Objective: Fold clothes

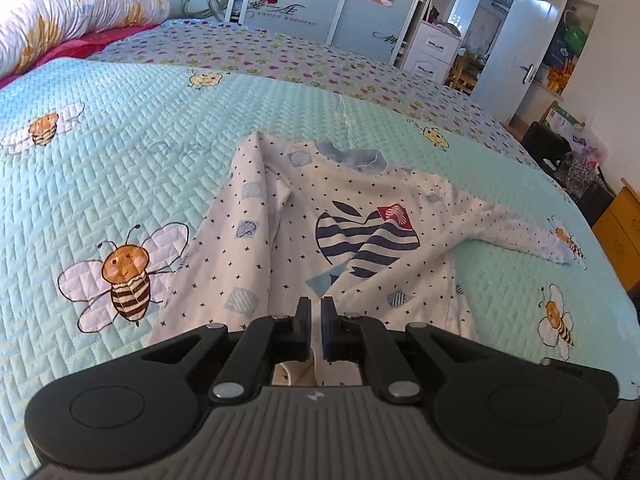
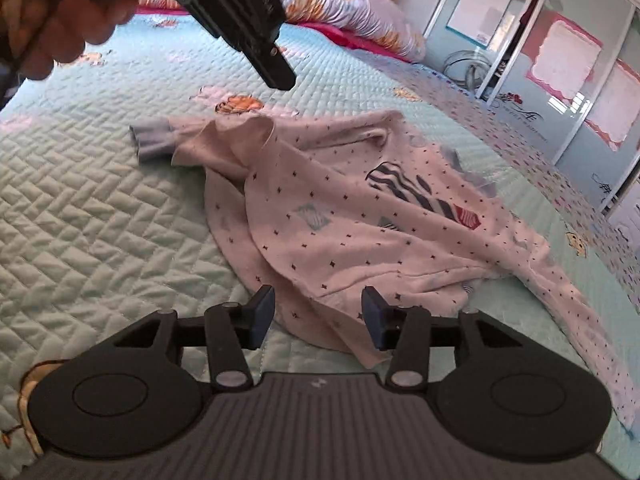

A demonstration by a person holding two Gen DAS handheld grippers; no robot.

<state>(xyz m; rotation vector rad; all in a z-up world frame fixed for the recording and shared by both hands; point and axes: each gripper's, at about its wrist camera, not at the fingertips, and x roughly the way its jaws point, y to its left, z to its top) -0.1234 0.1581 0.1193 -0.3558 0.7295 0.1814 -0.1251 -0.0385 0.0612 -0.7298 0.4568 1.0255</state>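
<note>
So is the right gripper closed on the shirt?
No, the right gripper is open, its two fingers spread apart on either side of the shirt hem and not pinching it.

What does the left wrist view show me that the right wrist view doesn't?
Only the left wrist view: the left gripper, jaws nearly shut just above the shirt's hem, and the open wardrobe door. Only the right wrist view: the right gripper open over the hem, the blue sleeve cuff, and a hand holding the other gripper overhead. Both: the white dotted shirt lying rumpled on the quilt and the floral pillow.
</note>
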